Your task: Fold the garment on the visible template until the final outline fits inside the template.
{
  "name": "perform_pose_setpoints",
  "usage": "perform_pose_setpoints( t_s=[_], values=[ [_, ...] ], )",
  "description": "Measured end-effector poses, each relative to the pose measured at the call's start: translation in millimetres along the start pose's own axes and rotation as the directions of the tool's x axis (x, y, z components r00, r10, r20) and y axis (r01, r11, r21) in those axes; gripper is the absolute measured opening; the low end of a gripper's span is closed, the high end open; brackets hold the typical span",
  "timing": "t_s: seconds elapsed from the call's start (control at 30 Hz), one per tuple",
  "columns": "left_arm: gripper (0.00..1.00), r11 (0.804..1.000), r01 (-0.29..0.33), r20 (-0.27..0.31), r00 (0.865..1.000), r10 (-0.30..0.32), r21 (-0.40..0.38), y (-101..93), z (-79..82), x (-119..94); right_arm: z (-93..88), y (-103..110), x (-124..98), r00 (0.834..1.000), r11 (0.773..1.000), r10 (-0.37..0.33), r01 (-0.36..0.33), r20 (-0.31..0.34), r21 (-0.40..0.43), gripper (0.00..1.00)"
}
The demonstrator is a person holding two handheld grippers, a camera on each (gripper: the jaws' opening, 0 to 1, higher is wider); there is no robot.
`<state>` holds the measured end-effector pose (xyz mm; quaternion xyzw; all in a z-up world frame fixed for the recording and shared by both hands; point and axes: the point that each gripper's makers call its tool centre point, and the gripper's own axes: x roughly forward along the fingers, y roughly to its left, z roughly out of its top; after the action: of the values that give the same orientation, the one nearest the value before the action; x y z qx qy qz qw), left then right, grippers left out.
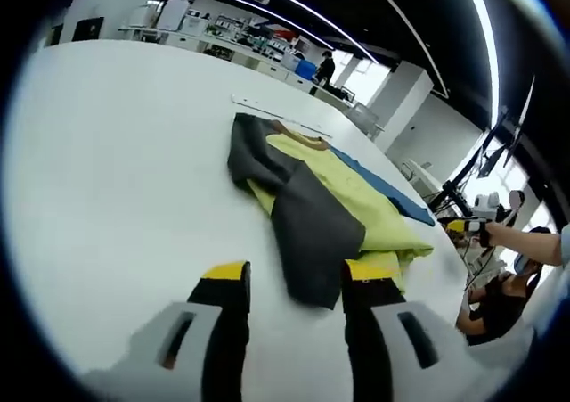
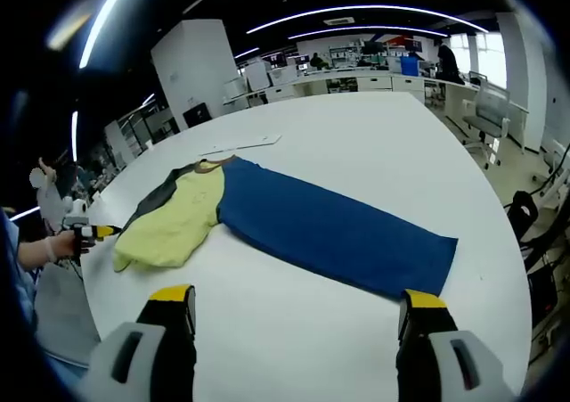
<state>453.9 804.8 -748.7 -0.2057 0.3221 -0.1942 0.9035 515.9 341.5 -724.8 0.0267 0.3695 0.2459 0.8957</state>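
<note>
A partly folded garment (image 2: 267,219) lies across the middle of a white worktop (image 1: 116,161), its yellow-green body doubled over at one end, a dark grey sleeve (image 1: 307,233) laid across it and a long blue panel spread flat toward the far edge. The fold looks to be mid-way: the blue length is not yet brought in, and the outline appears too long. No template outline can be made out under the cloth. The left gripper (image 1: 296,282) hovers just short of the sleeve's loose end, jaws set apart with nothing between them; the right gripper (image 2: 298,304) hangs over bare worktop near the blue panel's long edge, jaws wide and empty. The likely next move is to pinch the blue panel's free end corners and carry them over toward the yellow end, which calls for both grippers to drop to the worktop and catch one layer only. Open white surface lies on every side of the garment, though the blue end sits near the worktop's rim, beyond which chairs and desks stand. A thin white strip (image 2: 236,143) lies beyond the collar.
</note>
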Motion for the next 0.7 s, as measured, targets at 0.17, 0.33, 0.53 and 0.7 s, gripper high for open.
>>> perform_pose_setpoints(
  t_s=[0.17, 0.33, 0.53, 0.7],
  values=[
    [0.20, 0.998, 0.008, 0.000, 1.000, -0.008, -0.055, 1.3, -4.3, 3.0, -1.2, -0.4, -1.2, 1.000, 1.000, -0.002, 0.002, -0.007, -0.002, 0.95],
    [0.13, 0.994, 0.012, 0.007, 1.000, -0.011, -0.106, 2.7, -3.8, 8.9, -2.3, 0.2, -1.8, 1.000, 1.000, -0.002, 0.002, -0.011, -0.003, 0.95],
    [0.00, 0.992, 0.029, 0.024, 0.999, -0.026, -0.124, -3.4, 1.2, 12.2, -2.5, -0.8, -3.3, 1.000, 1.000, -0.005, 0.005, -0.012, 0.000, 0.95],
    [0.00, 0.992, 0.050, 0.043, 0.998, -0.046, -0.115, -14.5, 7.9, 10.5, -3.0, -0.9, -4.3, 1.000, 1.000, -0.007, 0.007, -0.012, 0.002, 0.95]
  ],
)
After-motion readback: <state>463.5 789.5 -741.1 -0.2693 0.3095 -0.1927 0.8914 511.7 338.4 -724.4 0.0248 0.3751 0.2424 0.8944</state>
